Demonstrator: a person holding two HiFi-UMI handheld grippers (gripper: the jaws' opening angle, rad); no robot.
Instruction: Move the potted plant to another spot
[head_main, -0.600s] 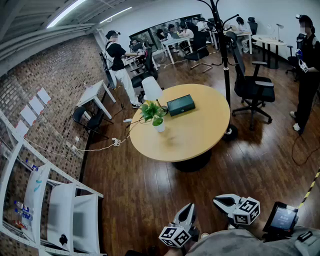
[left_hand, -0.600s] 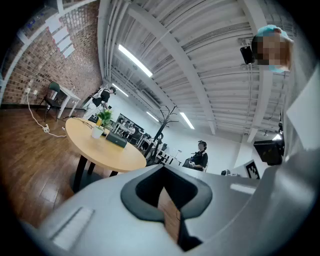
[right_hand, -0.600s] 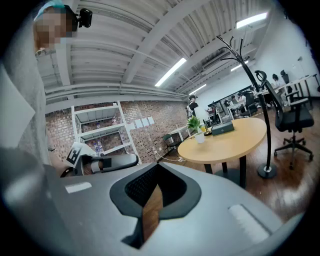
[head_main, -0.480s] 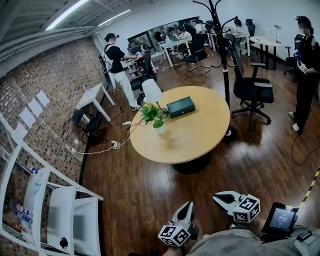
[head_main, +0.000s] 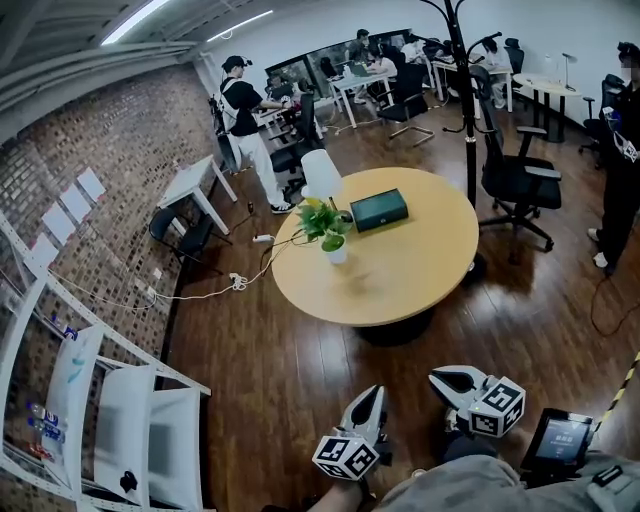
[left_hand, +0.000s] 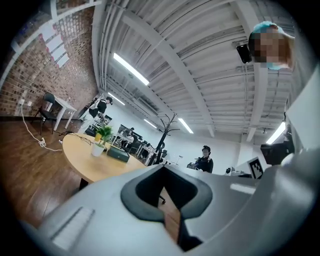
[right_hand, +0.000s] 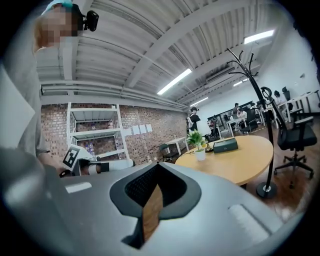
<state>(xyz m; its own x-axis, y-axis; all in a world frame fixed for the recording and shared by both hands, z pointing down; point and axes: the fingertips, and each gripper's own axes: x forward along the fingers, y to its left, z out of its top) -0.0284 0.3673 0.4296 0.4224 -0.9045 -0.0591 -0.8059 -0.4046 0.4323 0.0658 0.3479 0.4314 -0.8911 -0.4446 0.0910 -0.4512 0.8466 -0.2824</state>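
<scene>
Potted plant (head_main: 330, 232) — white pot, upright on the round wooden surface (head_main: 400, 285), near its left edge, just beside a dark green box (head_main: 379, 210). Left gripper (head_main: 372, 397), right gripper (head_main: 440, 379) — well apart from the plant, jaws clenched, nothing between them.

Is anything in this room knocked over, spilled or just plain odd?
Nothing is spilled or toppled: the potted plant stands upright on the round table. Only a white cable looks untidy, trailing across the floor from the brick wall to the table.
</scene>
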